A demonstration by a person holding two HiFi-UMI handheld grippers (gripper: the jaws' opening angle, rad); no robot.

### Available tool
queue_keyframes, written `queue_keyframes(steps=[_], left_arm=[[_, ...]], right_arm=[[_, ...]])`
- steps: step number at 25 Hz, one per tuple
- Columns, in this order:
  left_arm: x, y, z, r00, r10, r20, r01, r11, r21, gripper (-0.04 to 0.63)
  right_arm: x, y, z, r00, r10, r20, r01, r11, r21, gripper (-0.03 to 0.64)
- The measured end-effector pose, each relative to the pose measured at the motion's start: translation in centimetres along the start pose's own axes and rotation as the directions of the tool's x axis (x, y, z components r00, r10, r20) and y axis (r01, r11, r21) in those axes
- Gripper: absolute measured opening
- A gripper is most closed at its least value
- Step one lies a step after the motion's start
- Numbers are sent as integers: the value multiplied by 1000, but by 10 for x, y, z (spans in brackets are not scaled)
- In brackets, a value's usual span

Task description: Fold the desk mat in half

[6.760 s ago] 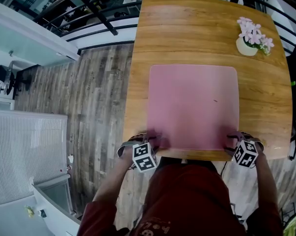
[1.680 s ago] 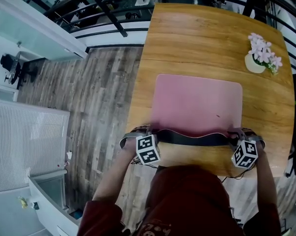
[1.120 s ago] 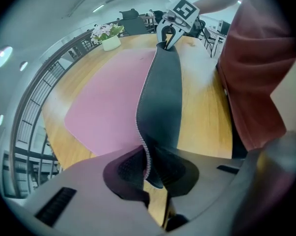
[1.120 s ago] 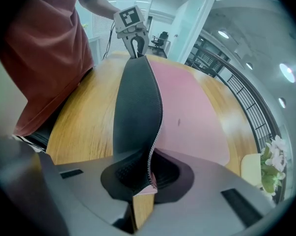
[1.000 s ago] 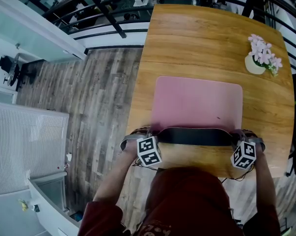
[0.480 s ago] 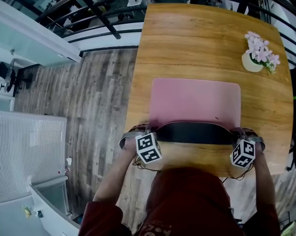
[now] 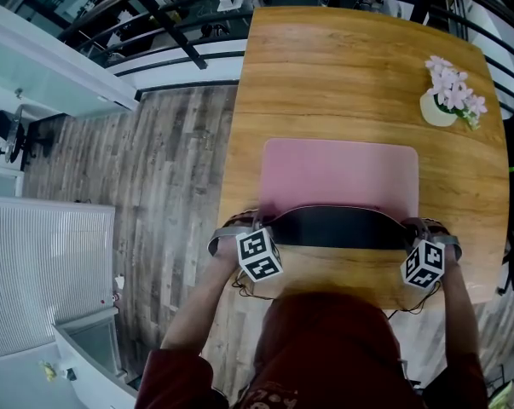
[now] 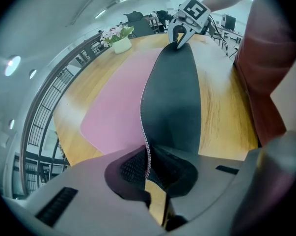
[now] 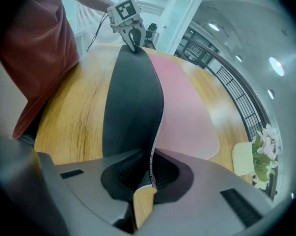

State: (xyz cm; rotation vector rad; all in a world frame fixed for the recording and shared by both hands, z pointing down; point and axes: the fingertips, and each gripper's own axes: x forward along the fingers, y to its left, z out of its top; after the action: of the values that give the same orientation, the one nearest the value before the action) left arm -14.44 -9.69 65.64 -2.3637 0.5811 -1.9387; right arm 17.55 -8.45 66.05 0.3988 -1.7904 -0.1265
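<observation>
Now both grippers pinch the near edge of the desk mat [image 7: 340,173]. The left gripper [image 8: 148,176] is clenched on one near corner, with the stitched edge standing between its jaws. The right gripper [image 9: 150,181] grasps the other near corner the same way. Between them the lifted strip shows its black underside [image 7: 337,227], arched up off the table [image 7: 342,66]. Ahead of both grippers the pink top face lies flat on the table. A flower pot [image 7: 436,109] stands well beyond the right gripper, near the table's far corner.
</observation>
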Motion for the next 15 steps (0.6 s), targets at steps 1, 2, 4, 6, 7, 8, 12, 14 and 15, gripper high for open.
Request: queue_keyframes(steps=[1, 2, 4, 6, 7, 8, 12, 14, 15], left_arm=[[1, 2, 0, 1000, 4, 1, -4, 1000, 0, 37], [2, 4, 1, 1000, 3, 0, -3, 1000, 0, 38], [2, 8, 0, 1000, 4, 0, -4, 1000, -2, 38], [4, 14, 0, 1000, 9, 3, -9, 1000, -7, 37], [5, 16, 1, 1000, 6, 2, -6, 1000, -9, 37], [6, 18, 1, 1000, 5, 1, -5, 1000, -10, 37], [10, 29, 4, 1000, 30, 1, -30, 1000, -4, 37], [13, 36, 7, 999, 37, 2, -37, 999, 1, 37], [15, 39, 8, 999, 36, 4, -36, 999, 3, 37]], right_arm=[[1, -2, 0, 1000, -2, -3, 2, 1000, 0, 29], [2, -3, 0, 1000, -3, -7, 3, 1000, 0, 29], [3, -7, 2, 1000, -12, -8, 12, 1000, 0, 29], [4, -13, 3, 1000, -25, -13, 25, 1000, -1, 29], [5, -15, 3, 999, -27, -17, 27, 1000, -2, 29], [6, -17, 4, 999, -30, -20, 30, 1000, -2, 31], [9, -24, 2, 998, -52, -31, 52, 999, 6, 29], [12, -29, 1, 998, -59, -33, 59, 998, 10, 29], [13, -32, 1, 997, -63, -34, 63, 998, 13, 29]])
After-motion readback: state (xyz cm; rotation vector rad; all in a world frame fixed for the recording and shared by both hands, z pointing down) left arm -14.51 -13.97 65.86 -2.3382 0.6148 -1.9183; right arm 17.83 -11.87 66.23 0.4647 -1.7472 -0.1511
